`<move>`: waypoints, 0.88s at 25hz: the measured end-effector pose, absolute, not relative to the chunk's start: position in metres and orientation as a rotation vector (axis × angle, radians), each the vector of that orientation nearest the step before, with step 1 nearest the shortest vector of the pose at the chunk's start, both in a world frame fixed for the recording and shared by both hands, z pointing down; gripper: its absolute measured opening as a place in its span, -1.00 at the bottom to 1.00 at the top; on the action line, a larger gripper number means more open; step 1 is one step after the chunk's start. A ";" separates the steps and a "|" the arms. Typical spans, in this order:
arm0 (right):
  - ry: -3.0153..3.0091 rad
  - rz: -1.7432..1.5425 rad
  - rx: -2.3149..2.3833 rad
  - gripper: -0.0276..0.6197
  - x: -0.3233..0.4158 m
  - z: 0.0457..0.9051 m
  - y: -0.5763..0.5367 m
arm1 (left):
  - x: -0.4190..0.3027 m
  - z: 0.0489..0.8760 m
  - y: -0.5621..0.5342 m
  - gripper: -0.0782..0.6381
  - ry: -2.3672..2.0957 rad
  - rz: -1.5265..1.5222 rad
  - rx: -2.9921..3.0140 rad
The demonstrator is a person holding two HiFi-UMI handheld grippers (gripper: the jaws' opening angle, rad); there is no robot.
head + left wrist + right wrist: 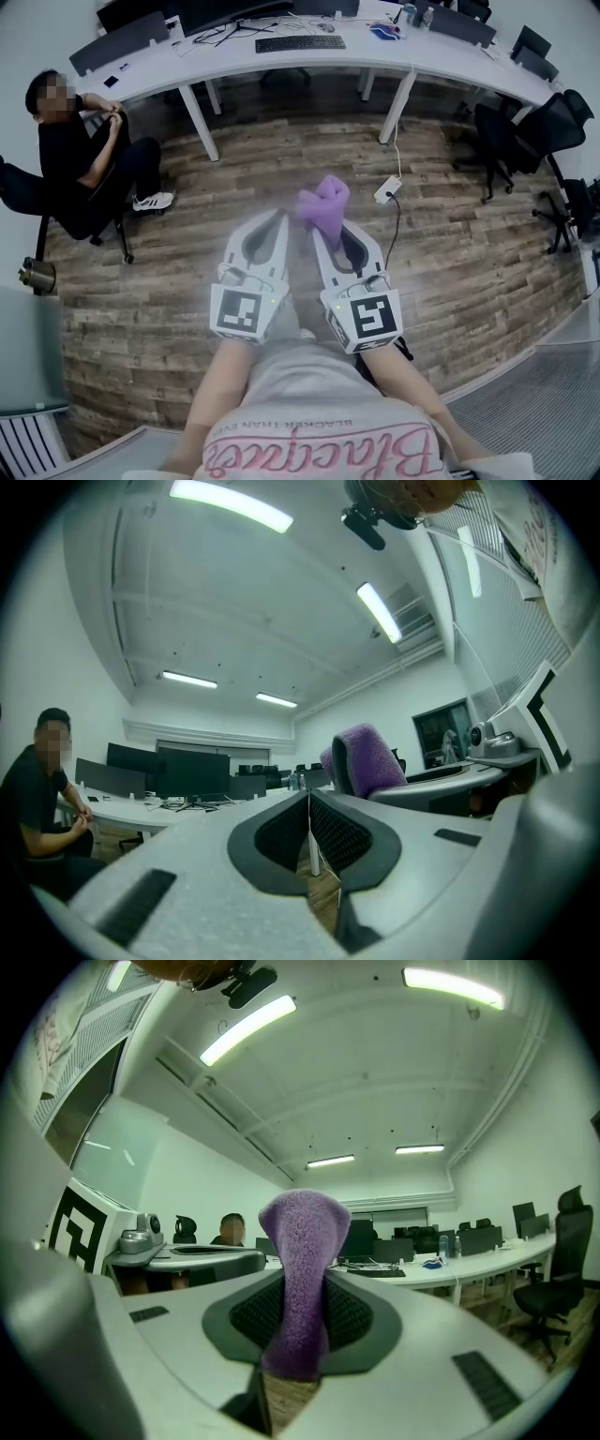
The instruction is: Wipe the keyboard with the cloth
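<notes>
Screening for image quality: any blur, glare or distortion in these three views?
Head view: fisheye bows the white desk; the purple cloth looks soft. Left gripper view: dark rounded corners, ceiling light blown out. Right gripper view: same vignette, purple cloth sharp.

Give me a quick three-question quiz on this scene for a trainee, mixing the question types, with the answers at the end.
1. True or false: the left gripper is shut with nothing in it.
2. Fill in: the purple cloth is clamped in the ____ gripper.
3. Where is the keyboard? A, under the cloth. B, on the white desk, across the room from both grippers. C, in the left gripper.

Key: 1 true. 2 right; the right gripper is shut on the cloth. 3 B.
</notes>
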State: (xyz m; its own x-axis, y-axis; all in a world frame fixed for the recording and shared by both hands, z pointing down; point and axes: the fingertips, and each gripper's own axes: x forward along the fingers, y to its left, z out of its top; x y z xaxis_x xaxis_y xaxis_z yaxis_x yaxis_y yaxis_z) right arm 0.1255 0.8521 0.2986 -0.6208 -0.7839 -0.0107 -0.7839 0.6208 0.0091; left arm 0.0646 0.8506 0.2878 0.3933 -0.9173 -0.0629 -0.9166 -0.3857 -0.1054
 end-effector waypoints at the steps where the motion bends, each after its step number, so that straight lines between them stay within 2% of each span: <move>1: 2.824 0.024 -1.365 -0.64 0.124 0.299 0.849 | 0.063 0.289 0.846 -0.76 1.668 -0.006 -2.523; 10: 2.821 0.020 -1.359 -0.64 0.102 0.303 0.788 | 0.045 0.293 0.785 -0.76 1.652 0.003 -2.537; 22: 2.856 0.036 -1.411 -0.64 0.061 0.305 0.653 | 0.006 0.288 0.647 -0.76 1.608 -0.001 -2.561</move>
